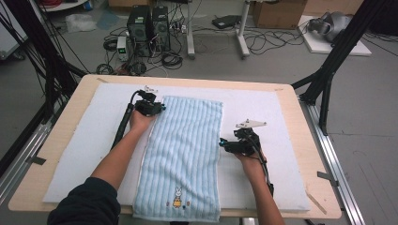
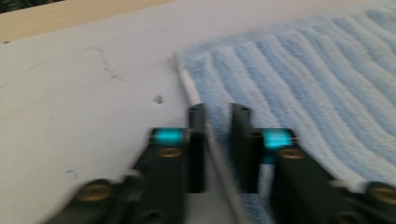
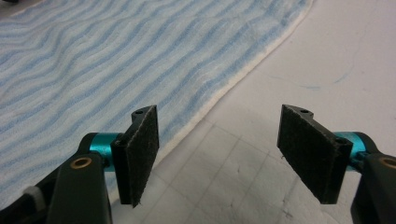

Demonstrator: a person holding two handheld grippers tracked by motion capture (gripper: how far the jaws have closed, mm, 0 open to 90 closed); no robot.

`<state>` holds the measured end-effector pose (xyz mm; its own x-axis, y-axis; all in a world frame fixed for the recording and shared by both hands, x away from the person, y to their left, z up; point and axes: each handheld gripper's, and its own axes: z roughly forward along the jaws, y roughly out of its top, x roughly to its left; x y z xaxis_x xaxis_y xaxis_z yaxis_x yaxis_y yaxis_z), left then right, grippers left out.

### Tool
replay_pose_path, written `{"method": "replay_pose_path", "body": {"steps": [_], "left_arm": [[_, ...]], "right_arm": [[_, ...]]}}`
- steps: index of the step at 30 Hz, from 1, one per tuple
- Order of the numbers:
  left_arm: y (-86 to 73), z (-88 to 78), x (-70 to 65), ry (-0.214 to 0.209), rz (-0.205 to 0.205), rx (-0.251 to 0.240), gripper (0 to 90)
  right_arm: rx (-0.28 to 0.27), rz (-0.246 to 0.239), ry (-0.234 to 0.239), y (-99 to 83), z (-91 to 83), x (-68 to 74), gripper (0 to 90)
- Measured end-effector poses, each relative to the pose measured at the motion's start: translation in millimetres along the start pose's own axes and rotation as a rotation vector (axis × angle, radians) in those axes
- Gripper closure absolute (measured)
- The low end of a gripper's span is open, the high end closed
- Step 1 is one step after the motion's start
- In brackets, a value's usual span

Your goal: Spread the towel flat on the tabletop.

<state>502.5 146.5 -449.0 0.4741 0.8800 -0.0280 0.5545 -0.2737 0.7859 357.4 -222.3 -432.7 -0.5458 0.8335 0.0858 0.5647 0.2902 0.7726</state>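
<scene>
**Grippers at both long edges of the towel**

On the white padded mat (image 1: 84,136) lies the light-blue striped terry towel (image 1: 185,154). Left gripper (image 2: 218,122) is clamped on its white hem near the far corner; right gripper (image 3: 217,140) stands released, astride the opposite edge.

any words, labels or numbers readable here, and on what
None can be read.
The towel carries a small embroidered rabbit figure near its near hem, with tiny marks beside it too small to read.
The computer towers on the floor show no legible label.
The cardboard box shows no legible print.
</scene>
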Motion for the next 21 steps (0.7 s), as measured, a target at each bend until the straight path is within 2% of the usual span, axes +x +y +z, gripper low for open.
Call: {"method": "replay_pose_path", "body": {"steps": [2, 4, 6, 7, 9, 11, 14, 17, 19, 21], "left_arm": [[0.3, 0.4, 1.3, 0.021, -0.020, -0.004, 87.0], [0.0, 0.0, 5.3, 0.071, -0.036, -0.006, 87.5], [-0.9, -0.7, 11.3, 0.107, -0.084, -0.015, 87.5], [-1.7, -0.6, 13.7, 0.098, -0.110, -0.022, 87.4], [-2.2, -0.8, 15.6, 0.081, -0.130, -0.025, 82.9], [-2.0, -3.9, 17.5, 0.079, -0.134, -0.013, 62.9], [-3.1, -9.4, 20.2, 0.043, -0.149, 0.002, 54.2], [-6.5, -12.7, 18.0, 0.025, -0.132, 0.010, 55.2], [-8.0, -14.4, 17.1, 0.007, -0.138, 0.007, 57.1], [-9.0, -14.9, 16.0, 0.002, -0.134, 0.005, 58.5]], "right_arm": [[0.006, 0.005, -0.002, -0.2, 0.1, 0.3, 29.0], [0.010, -0.003, -0.012, 0.0, 0.8, 1.7, 29.0], [0.002, -0.018, -0.029, 0.6, 2.4, 2.2, 29.3], [0.006, -0.007, -0.038, 0.9, 2.7, 3.6, 30.1], [0.000, -0.006, -0.056, 1.7, 5.5, 3.7, 37.2], [-0.008, 0.008, -0.047, 2.8, 11.2, 2.7, 46.2], [-0.021, 0.037, -0.054, 7.1, 23.1, 0.2, 53.7], [-0.041, 0.112, -0.059, 16.4, 38.0, -10.6, 57.0], [-0.040, 0.184, -0.011, 23.6, 48.9, -17.3, 57.3], [-0.012, 0.175, -0.013, 30.9, 60.4, -16.9, 58.8]]}}
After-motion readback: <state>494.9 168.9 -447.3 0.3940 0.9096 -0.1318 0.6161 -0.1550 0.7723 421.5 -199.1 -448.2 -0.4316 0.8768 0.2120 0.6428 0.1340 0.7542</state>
